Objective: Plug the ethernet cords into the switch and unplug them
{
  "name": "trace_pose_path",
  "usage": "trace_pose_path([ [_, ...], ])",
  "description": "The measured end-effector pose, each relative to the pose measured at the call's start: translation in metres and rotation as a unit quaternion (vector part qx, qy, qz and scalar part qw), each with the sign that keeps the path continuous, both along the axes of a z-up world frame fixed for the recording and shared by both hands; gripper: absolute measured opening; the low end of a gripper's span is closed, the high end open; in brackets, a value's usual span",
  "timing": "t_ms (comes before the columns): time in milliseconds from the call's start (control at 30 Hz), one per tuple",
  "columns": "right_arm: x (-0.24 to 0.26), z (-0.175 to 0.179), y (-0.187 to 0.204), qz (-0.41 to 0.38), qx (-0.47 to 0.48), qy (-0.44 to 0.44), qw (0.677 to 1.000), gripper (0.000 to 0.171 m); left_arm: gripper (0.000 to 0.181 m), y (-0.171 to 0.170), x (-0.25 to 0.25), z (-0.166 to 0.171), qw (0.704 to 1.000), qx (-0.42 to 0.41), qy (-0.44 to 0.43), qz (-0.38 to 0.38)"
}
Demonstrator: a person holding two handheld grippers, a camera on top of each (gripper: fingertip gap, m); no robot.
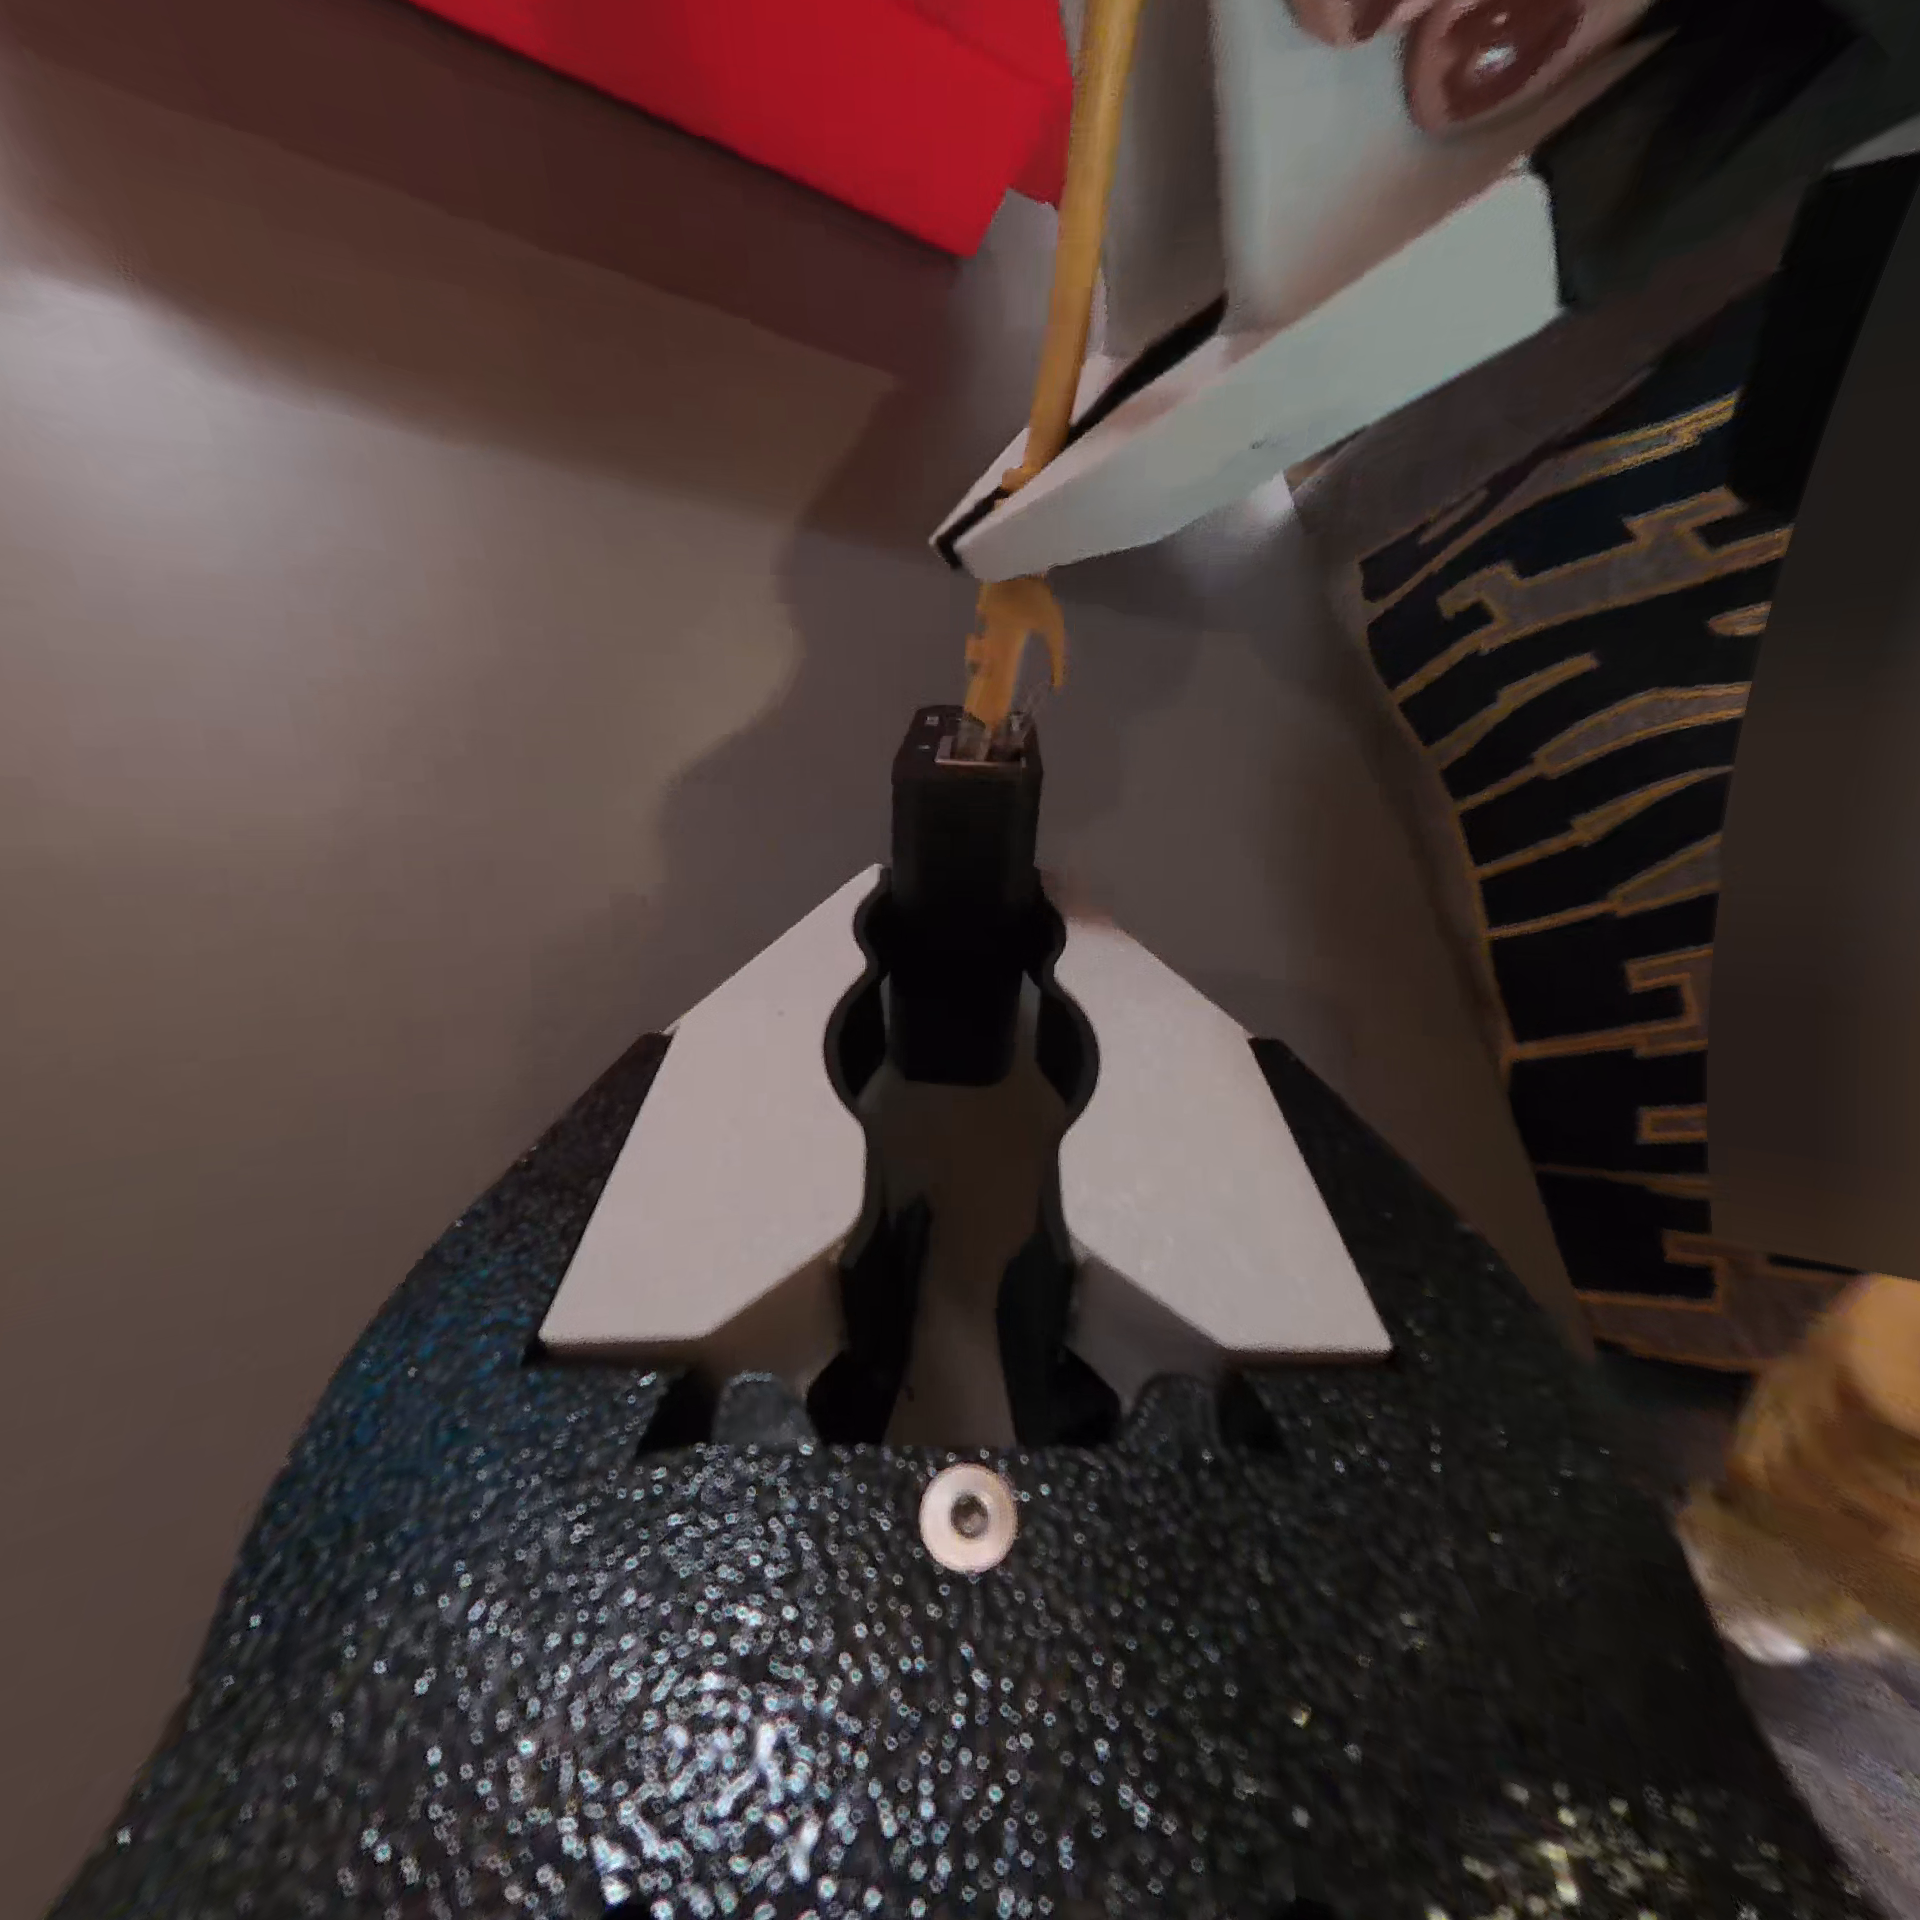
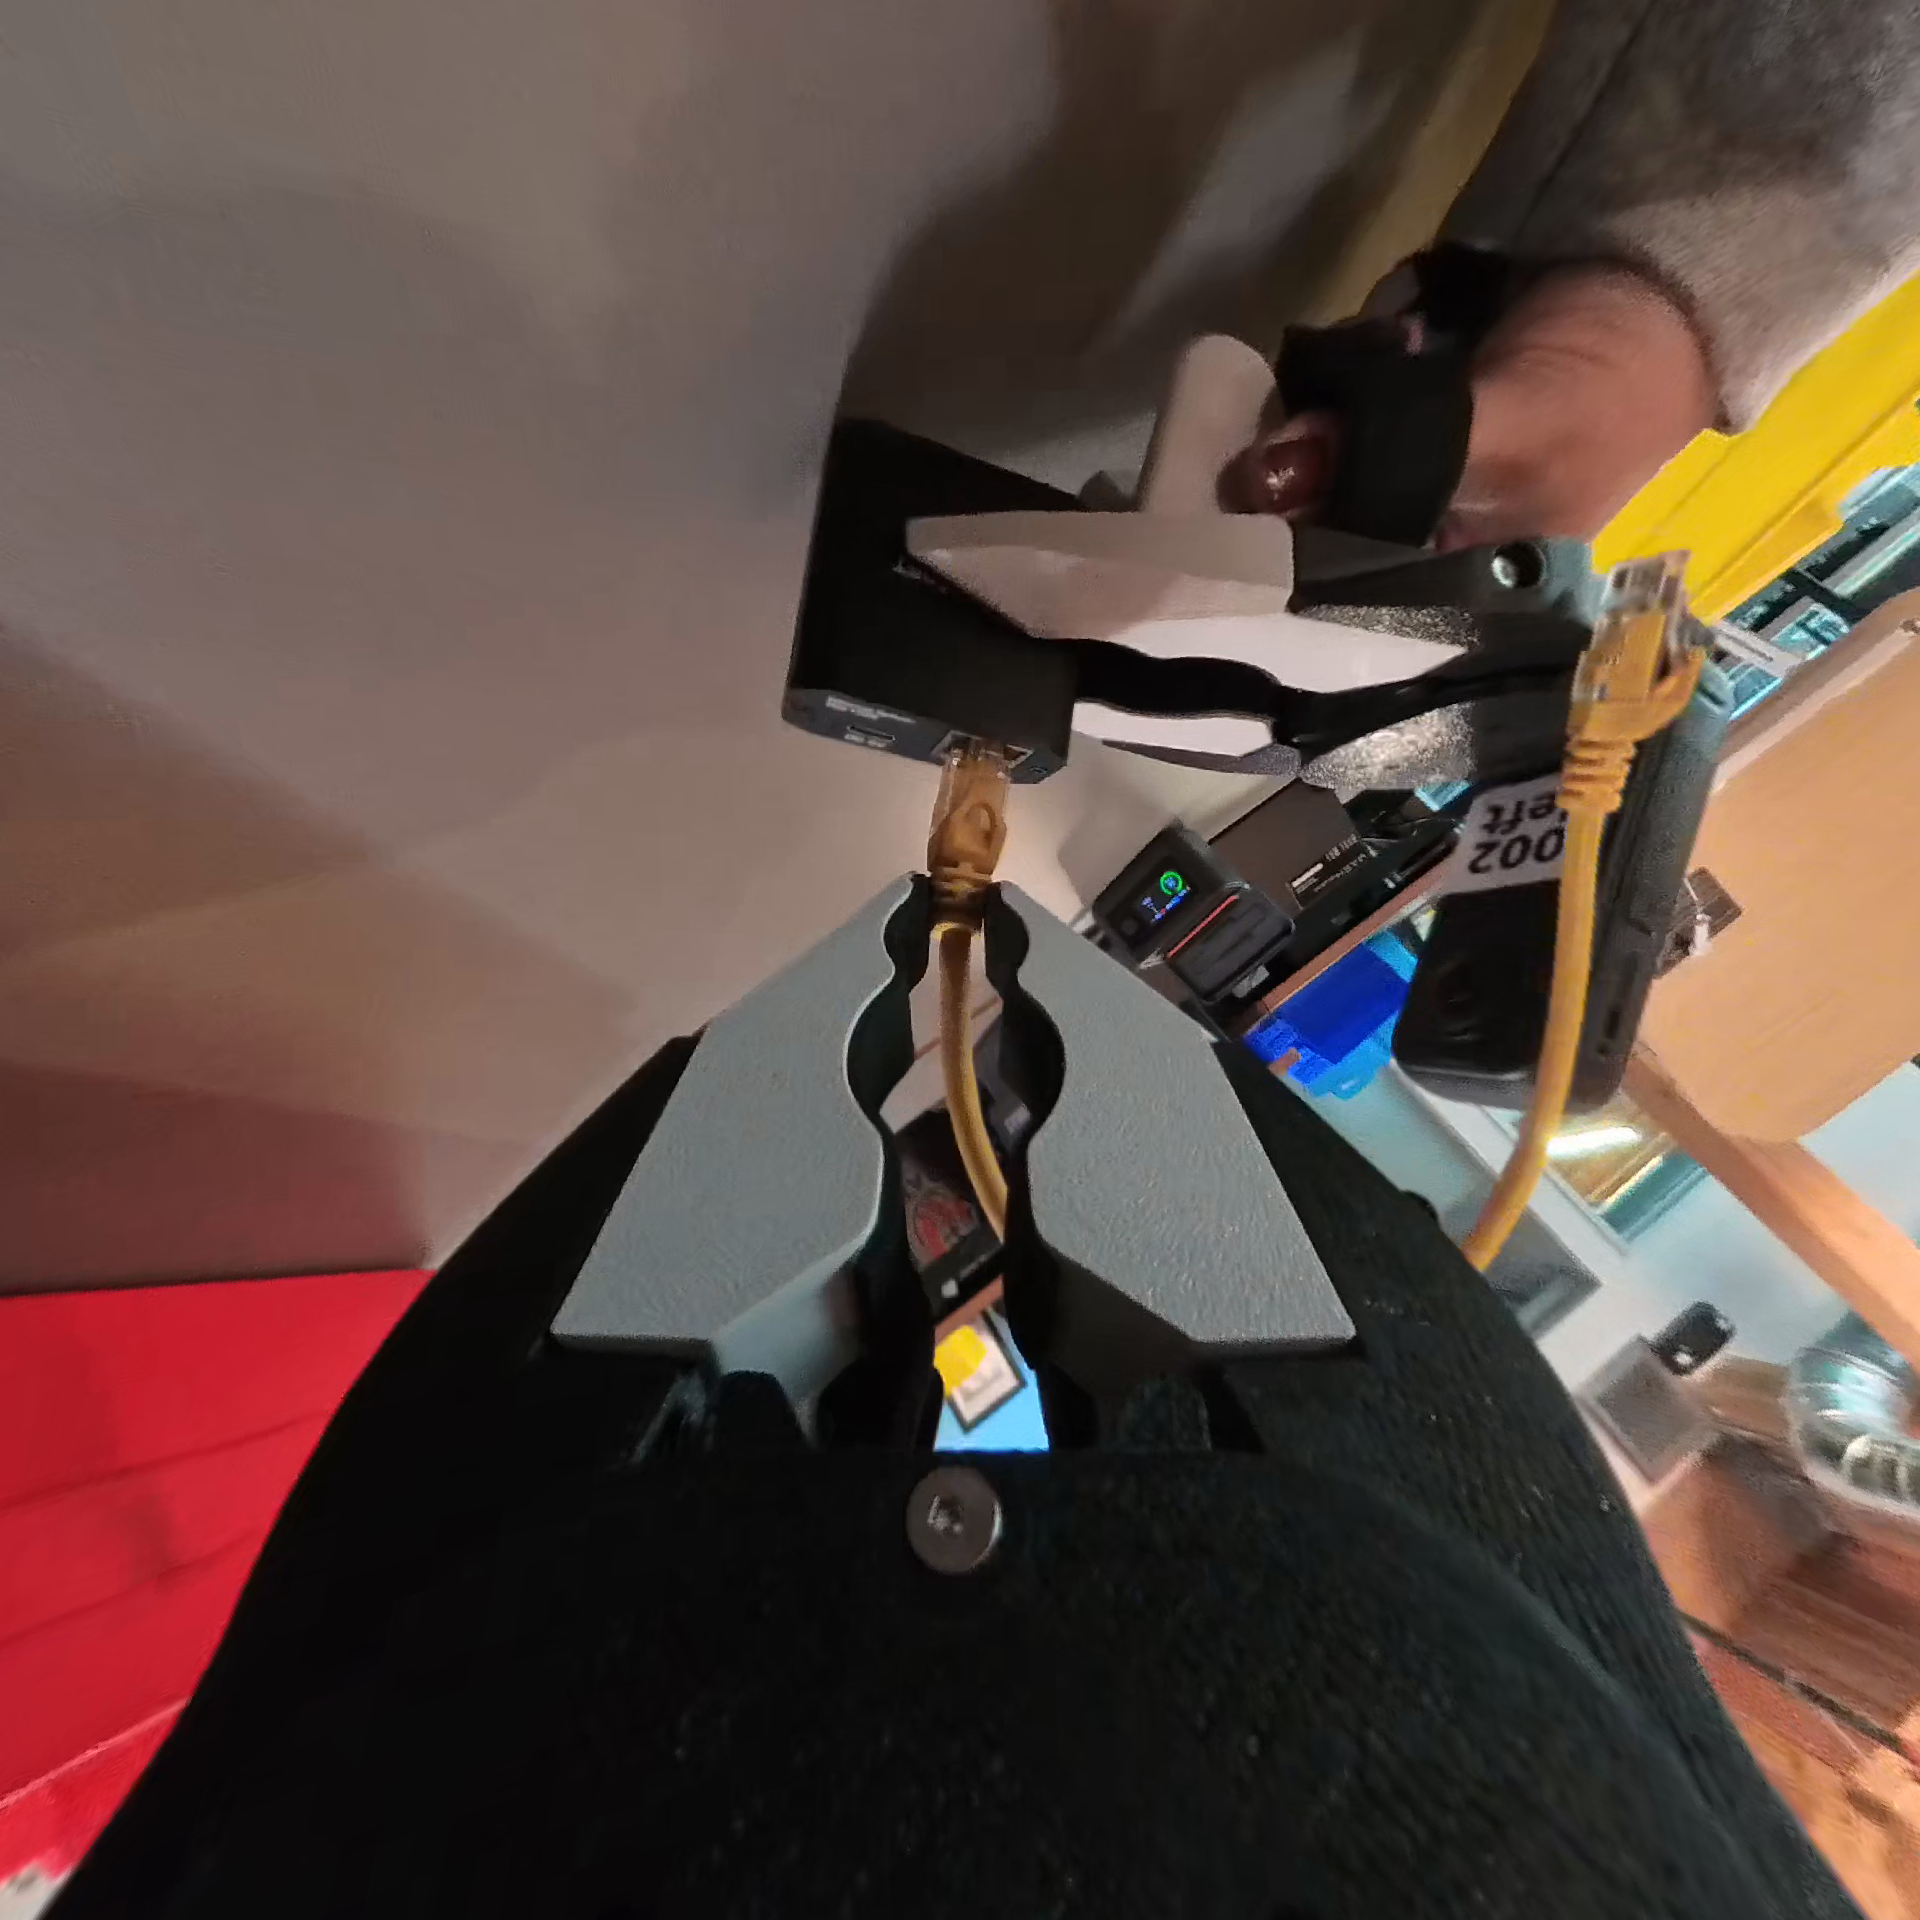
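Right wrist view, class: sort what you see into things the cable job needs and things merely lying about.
Job:
- black switch, clamped by the left gripper
- yellow ethernet cord, plug at a switch port, pinched by the right gripper
- spare yellow cord end, dangling free

Lying about:
- red box
- small device with lit screen
- blue object

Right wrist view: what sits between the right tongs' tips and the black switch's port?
Only the yellow ethernet plug and its boot: the right tongs pinch the boot, and the plug's clear end meets the port of the small black box-shaped switch. Nothing else lies there.
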State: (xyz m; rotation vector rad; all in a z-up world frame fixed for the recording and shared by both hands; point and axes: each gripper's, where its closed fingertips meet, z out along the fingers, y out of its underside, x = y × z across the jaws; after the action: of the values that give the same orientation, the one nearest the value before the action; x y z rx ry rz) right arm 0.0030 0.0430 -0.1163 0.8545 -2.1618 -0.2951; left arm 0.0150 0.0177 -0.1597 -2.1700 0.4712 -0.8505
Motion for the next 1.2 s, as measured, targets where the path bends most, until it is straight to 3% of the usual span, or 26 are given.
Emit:
trace_pose_path([
  [100, 0.006, -0.002, -0.003, -0.01, -0.024, -0.016, 1.0, 0.009, 0.022, -0.005, 0.008, 0.001, 0.999, -0.01, 0.023, -0.023],
  [433, -0.008, -0.002, 0.005, -0.121, -0.111, 0.002, 0.986, 0.009, 0.022, 0.006, -0.005, 0.001, 0.997, 0.021, 0.074, 0.014],
  [700, -0.023, 0.004, 0.016, -0.132, -0.025, 0.131, 0.982, 0.009, 0.022, 0.023, -0.02, 0.001, 0.99, 0.065, 0.109, 0.064],
  [800, -0.027, 0.007, 0.023, -0.196, -0.117, 0.112, 0.967, 0.012, 0.022, 0.031, -0.027, 0.005, 0.983, 0.104, 0.12, 0.087],
  [900, -0.027, 0.025, 0.021, -0.298, -0.298, 0.054, 0.905, 0.037, 0.022, 0.037, -0.034, 0.024, 0.976, 0.159, 0.095, 0.113],
  [1033, -0.024, 0.062, 0.007, -0.315, -0.527, -0.008, 0.789, 0.047, 0.022, 0.035, -0.044, 0.045, 0.967, 0.208, 0.051, 0.137],
  [1200, -0.025, 0.062, 0.011, -0.334, -0.733, -0.16, 0.57, 0.056, 0.022, 0.028, -0.046, 0.044, 0.971, 0.208, 0.014, 0.119],
])
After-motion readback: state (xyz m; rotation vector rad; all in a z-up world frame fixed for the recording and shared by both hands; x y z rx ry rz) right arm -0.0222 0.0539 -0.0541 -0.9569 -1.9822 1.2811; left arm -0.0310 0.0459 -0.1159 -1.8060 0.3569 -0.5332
